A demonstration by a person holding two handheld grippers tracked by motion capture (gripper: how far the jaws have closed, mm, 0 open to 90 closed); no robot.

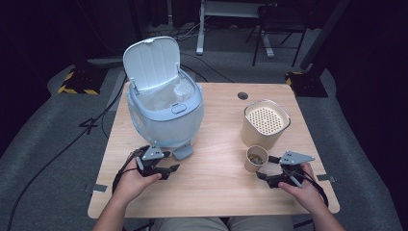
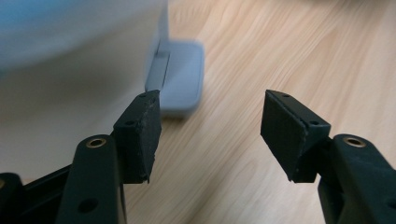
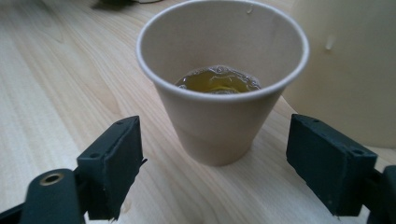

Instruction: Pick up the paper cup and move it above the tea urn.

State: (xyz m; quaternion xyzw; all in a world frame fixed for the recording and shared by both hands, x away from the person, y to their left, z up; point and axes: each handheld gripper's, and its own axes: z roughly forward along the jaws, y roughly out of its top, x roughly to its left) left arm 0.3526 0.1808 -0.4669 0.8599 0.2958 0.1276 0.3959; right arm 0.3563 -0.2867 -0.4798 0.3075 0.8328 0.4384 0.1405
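My right claw (image 3: 215, 163) stands released, its jaws apart around the tan paper cup of yellowish liquid (image 3: 223, 88) at twelve o'clock. A hard or off-centre pinch could tip it; my left claw (image 2: 212, 133) gapes empty.

Upright paper cup (image 3: 219, 93) holding yellowish liquid beside the beige container (image 1: 265, 122).

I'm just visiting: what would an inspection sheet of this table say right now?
Surface: wooden table, dry, with a cable hole at its far edge.
Job's things: paper cup upright, holding yellowish liquid; pedal bin, lid up, liner inside.
Clutter: beige canister with perforated top, behind the cup.
Grippers: right tool open, facing the cup; left tool open near the bin's pedal.
Cables: black ones across the floor.
Surroundings: dark room, desk legs.
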